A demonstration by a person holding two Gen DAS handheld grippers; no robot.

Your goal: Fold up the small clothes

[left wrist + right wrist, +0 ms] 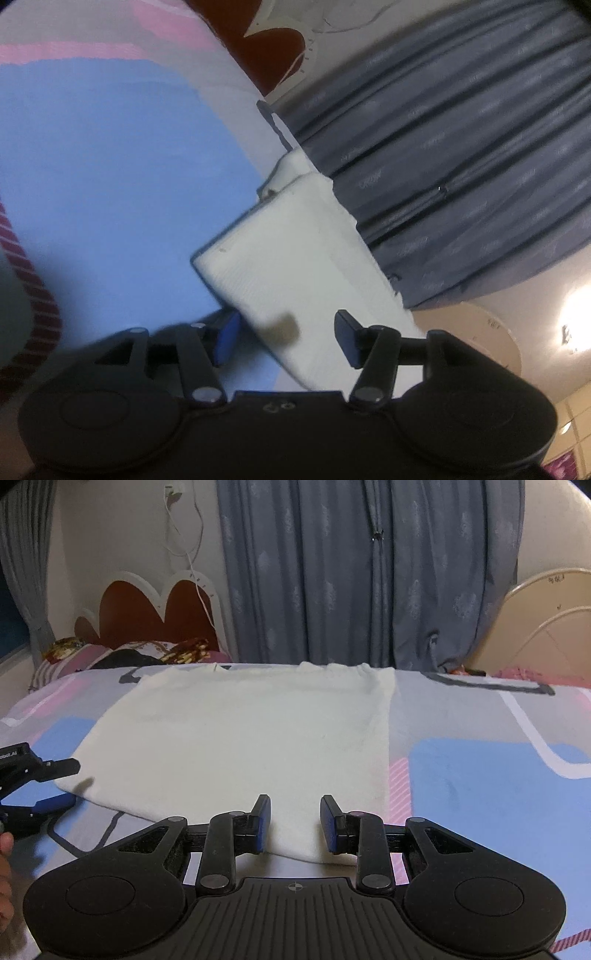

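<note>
Currently white garment (251,734) flat on bed (480,775) for folding; L gripper (286,338) half-open astride its edge, R gripper (295,821) part-open over near hem, neither gripping.

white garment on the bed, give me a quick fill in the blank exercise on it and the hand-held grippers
1. The white garment lies spread on a patterned ____.
2. The right hand-held gripper has its jaws ____ over the garment's near edge.
3. The left hand-held gripper sits at the garment's near ____ corner in the right wrist view.
4. Behind the bed hang grey-blue ____.

Missing words: bedsheet; open; left; curtains
</note>
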